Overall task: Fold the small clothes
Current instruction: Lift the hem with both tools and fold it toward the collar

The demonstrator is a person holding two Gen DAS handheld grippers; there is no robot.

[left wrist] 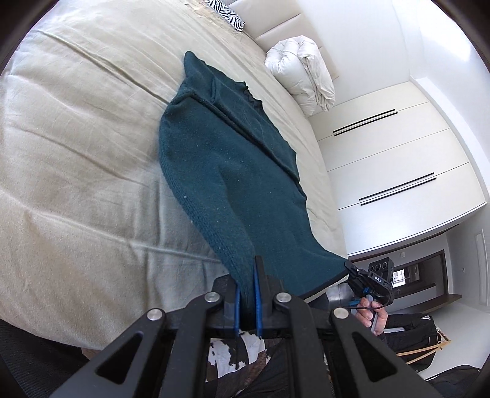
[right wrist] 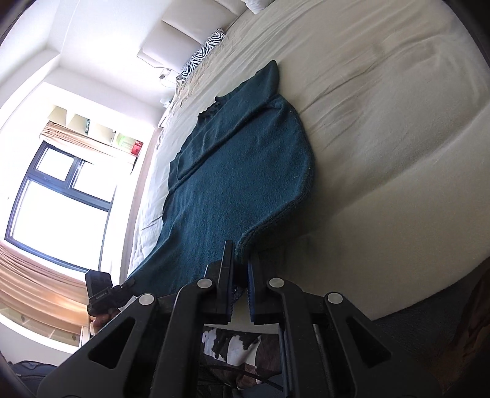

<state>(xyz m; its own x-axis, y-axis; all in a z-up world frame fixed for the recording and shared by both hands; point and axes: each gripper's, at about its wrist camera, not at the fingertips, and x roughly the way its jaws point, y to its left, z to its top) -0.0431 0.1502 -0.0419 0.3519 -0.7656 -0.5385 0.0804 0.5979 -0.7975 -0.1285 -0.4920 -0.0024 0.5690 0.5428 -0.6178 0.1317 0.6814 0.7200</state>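
A dark teal knitted sweater lies lengthwise on the beige bed, its sleeves folded in over the body. My left gripper is shut on one near hem corner, which is lifted off the sheet. In the right wrist view the same sweater stretches away from me, and my right gripper is shut on the other hem corner. The right gripper also shows in the left wrist view, pinching the hem's far end, held by a hand. The left gripper shows small at the hem's left end.
A rolled white duvet and a zebra-print pillow lie at the head of the bed. White wardrobe doors stand on one side, a bright window on the other. A cowhide-patterned rug shows below the grippers.
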